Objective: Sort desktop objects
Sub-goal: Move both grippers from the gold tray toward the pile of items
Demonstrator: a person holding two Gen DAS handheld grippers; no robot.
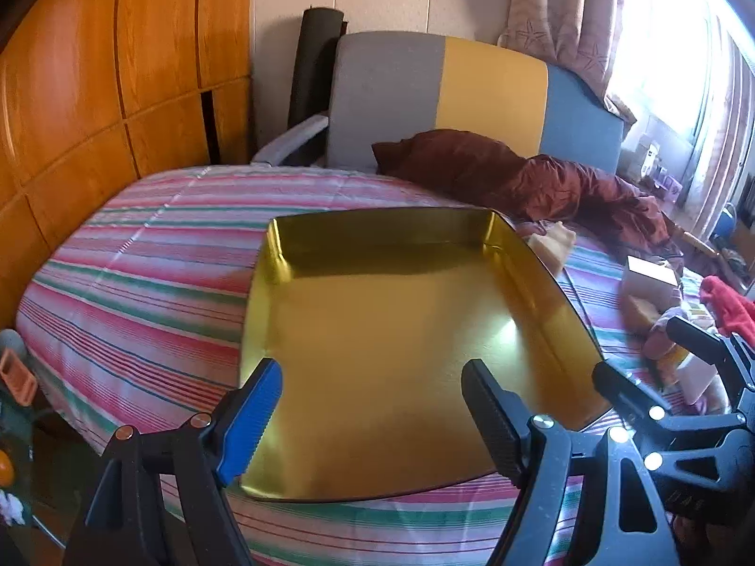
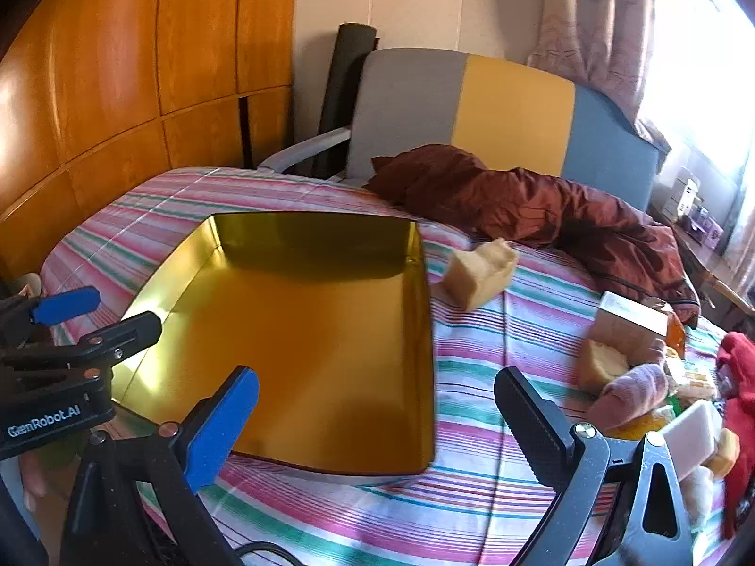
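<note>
Both grippers stand with fingers apart and empty: the left gripper [image 1: 373, 412] over the gold tray [image 1: 377, 302], the right gripper [image 2: 377, 420] over the tray's near right corner. Only the right wrist view shows the foam chunk [image 2: 481, 273] and the cluttered pile [image 2: 656, 377] on the striped cloth [image 2: 472, 495]. Each gripper tilts downward.
</note>
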